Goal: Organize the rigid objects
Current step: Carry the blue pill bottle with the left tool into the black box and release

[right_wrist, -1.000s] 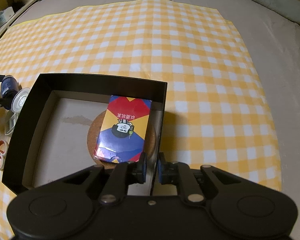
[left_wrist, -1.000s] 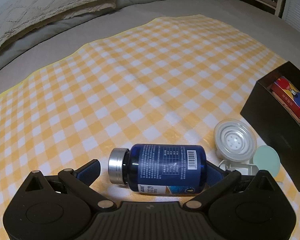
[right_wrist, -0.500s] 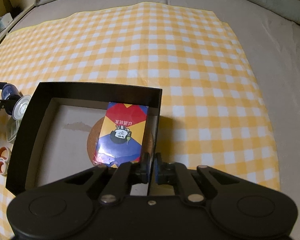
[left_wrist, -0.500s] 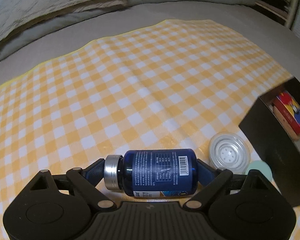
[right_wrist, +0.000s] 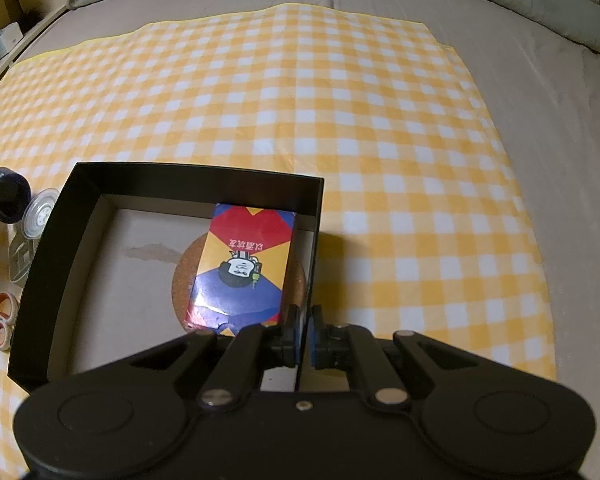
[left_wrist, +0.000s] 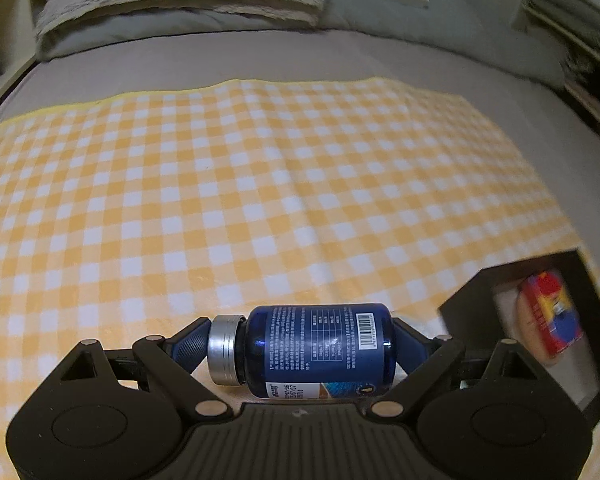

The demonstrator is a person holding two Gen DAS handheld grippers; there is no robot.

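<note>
A second ago the blue bottle (left_wrist: 318,350) lay on the checked cloth (left_wrist: 260,184) with the left gripper (left_wrist: 300,346) spread wide around it, pads clear of both ends. Now the pads press its silver cap (left_wrist: 223,350) and its base, and the bottle hangs lengthwise between them, clear of the cloth. The clear round lid (right_wrist: 40,212) and pale green disc seen beside it then are gone from the left wrist view, and the black box (left_wrist: 472,300) has slid lower in it.

The right gripper (right_wrist: 305,332) has narrowed from nearly shut to clamped on the box's right wall.

The box holds a cork coaster (right_wrist: 184,276) on its floor, with a red, yellow and blue card pack (right_wrist: 244,264) lying on it against the right wall. Left of the box lie the clear lid and orange-handled scissors (right_wrist: 0,320).
</note>
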